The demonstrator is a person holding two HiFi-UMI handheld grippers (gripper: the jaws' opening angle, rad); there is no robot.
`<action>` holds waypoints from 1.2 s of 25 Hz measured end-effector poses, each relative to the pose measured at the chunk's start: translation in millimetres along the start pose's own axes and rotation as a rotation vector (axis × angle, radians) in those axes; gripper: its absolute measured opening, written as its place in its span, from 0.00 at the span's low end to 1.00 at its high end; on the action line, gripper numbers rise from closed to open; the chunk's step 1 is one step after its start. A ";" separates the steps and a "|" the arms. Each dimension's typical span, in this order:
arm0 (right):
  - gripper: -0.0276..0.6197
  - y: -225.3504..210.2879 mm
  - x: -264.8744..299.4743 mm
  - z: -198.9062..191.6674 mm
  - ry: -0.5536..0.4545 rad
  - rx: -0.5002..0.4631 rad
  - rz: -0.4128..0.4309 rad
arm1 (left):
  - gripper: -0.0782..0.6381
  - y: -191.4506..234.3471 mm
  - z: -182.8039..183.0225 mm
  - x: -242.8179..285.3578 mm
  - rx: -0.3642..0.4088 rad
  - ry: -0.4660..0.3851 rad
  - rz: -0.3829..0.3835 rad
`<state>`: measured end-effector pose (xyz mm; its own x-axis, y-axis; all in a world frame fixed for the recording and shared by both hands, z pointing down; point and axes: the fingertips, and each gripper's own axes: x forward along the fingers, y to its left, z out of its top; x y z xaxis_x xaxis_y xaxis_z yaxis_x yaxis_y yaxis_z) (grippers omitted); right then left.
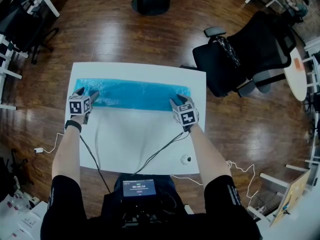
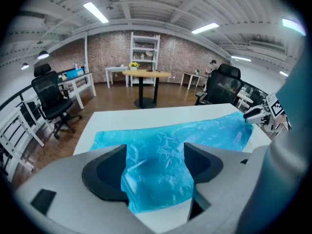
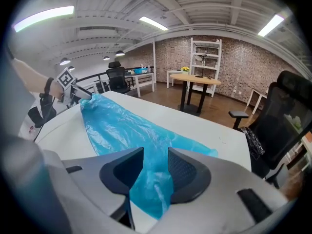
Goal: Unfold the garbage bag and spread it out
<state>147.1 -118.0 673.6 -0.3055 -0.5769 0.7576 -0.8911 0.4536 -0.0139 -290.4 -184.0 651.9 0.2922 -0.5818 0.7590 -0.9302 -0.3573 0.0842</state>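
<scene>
The blue garbage bag (image 1: 135, 94) lies as a long band across the 12 o'clock side of the white table (image 1: 130, 139). The left gripper (image 1: 86, 93) pinches the bag's 9 o'clock end between its jaws, and the right gripper (image 1: 178, 102) pinches the 3 o'clock end, with plastic filling each gap. An office chair (image 1: 250, 54) stands off the table at 2 o'clock

White rectangular bench (image 1: 135, 139): a blue crinkled plastic garbage bag (image 1: 140, 94) lies as a long band across its far half, nearly side to side. A small round white object (image 1: 186, 159) sits near the near right corner. Thin black cables (image 1: 160, 151) trail over the bare near half.
</scene>
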 end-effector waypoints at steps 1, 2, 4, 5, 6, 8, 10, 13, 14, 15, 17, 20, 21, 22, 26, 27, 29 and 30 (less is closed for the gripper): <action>0.33 3.0 -3.3 8.1 -0.011 -0.029 0.006 | 0.64 -4.7 5.6 -1.2 0.018 -0.016 -0.020; 0.33 6.0 -6.7 15.7 -0.018 -0.056 0.011 | 0.64 -9.6 10.5 -2.2 0.044 -0.024 -0.036; 0.33 9.0 -10.7 27.8 -0.027 -0.110 0.017 | 0.64 -19.1 20.1 -4.3 0.110 -0.024 -0.048; 0.33 9.6 -11.2 32.2 -0.029 -0.136 0.021 | 0.64 -24.3 25.4 -5.3 0.142 -0.022 -0.051; 0.33 10.4 -11.2 35.8 -0.028 -0.159 0.027 | 0.64 -30.0 31.1 -5.8 0.170 -0.024 -0.058; 0.33 11.0 -10.7 42.4 -0.024 -0.196 0.040 | 0.64 -44.1 42.6 -5.0 0.225 -0.034 -0.088; 0.33 8.6 -10.5 48.8 -0.020 -0.227 0.047 | 0.63 -59.7 52.7 -4.5 0.295 -0.030 -0.114; 0.33 6.8 -7.2 53.6 0.003 -0.310 0.060 | 0.61 -78.7 60.5 0.2 0.444 0.016 -0.138; 0.33 7.7 -4.8 53.4 0.016 -0.346 0.069 | 0.56 -83.4 61.2 3.0 0.494 0.036 -0.145; 0.33 8.9 -2.0 52.9 0.029 -0.382 0.079 | 0.51 -86.7 60.5 7.1 0.543 0.056 -0.150; 0.33 11.6 3.4 53.0 0.048 -0.441 0.097 | 0.45 -90.4 54.9 18.3 0.643 0.099 -0.158; 0.32 15.5 10.5 55.7 0.064 -0.488 0.123 | 0.40 -94.8 37.7 35.6 0.806 0.191 -0.174; 0.32 16.2 12.5 57.1 0.067 -0.495 0.134 | 0.40 -96.7 33.5 40.6 0.853 0.218 -0.179; 0.32 15.9 14.5 59.2 0.068 -0.498 0.144 | 0.39 -98.2 31.0 45.8 0.893 0.239 -0.184; 0.32 10.9 24.3 70.7 0.070 -0.480 0.162 | 0.37 -91.3 21.1 66.9 0.975 0.312 -0.198; 0.32 10.9 26.6 71.4 0.077 -0.478 0.170 | 0.37 -90.6 18.7 69.7 0.978 0.325 -0.205; 0.32 12.0 31.2 70.4 0.091 -0.482 0.188 | 0.36 -90.6 16.6 73.5 0.986 0.338 -0.214; 0.32 13.3 33.7 69.0 0.097 -0.487 0.198 | 0.36 -89.6 15.6 74.9 0.994 0.343 -0.214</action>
<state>101.7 -178.2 653.9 -0.3989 -0.3929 0.8286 -0.5534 0.8236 0.1242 -181.7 -206.9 691.2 0.2056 -0.2552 0.9448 -0.2239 -0.9520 -0.2085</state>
